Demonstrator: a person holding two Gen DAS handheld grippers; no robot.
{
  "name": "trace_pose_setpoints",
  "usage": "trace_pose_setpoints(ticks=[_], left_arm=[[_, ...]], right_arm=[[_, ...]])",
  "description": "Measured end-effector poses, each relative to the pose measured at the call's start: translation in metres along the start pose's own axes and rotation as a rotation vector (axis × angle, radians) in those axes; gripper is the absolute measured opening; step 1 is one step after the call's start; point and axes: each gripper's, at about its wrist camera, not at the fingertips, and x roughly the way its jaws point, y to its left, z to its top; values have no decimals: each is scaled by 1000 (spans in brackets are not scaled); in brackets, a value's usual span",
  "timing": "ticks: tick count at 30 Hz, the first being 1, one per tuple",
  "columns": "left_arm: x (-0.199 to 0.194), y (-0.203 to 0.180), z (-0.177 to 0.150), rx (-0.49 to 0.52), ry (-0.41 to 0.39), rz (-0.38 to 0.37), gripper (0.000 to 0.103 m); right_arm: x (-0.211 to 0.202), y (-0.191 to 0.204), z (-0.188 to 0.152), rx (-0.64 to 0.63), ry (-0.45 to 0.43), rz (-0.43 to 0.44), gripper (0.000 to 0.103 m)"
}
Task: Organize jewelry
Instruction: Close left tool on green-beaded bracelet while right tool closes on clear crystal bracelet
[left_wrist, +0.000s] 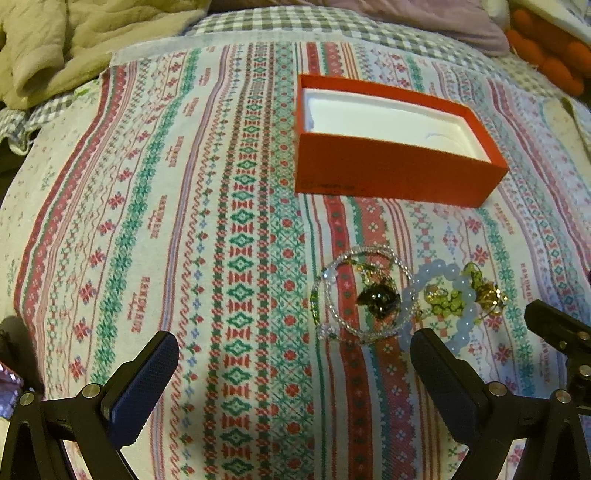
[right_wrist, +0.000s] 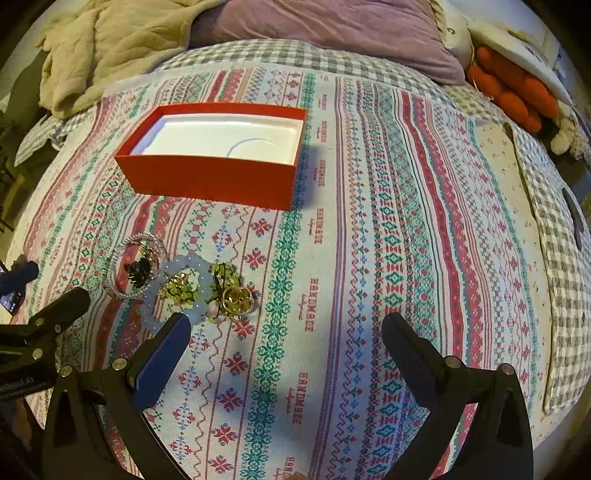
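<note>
With both the left gripper (left_wrist: 295, 373) and right gripper (right_wrist: 286, 354) held wide and empty, the jewelry (right_wrist: 177, 282) lies heaped near the cloth's (right_wrist: 369, 258) front edge, short of the box (right_wrist: 207, 181), so tangled pieces could be dragged out together and dropped

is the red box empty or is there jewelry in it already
Empty. The red box sits open, showing only its bare white liner in both views; the pale blue bead bracelet and the other pieces lie on the cloth outside it.
</note>
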Motion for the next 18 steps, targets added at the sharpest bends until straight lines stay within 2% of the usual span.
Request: trace_pose_setpoints(ticks=[7, 10, 15, 18], left_arm=[[4, 7, 17, 60, 30, -26, 103], [8, 16, 26, 47, 56, -53, 103], [18, 25, 35, 16, 116, -116, 98], [23, 24, 36, 23, 130, -145, 95]], right_arm=[[3, -11, 19, 16, 62, 99, 103], [2, -14, 26, 4, 71, 93, 103], [11, -21, 35, 33, 142, 146, 102], [15, -21, 37, 41, 162, 167, 99]])
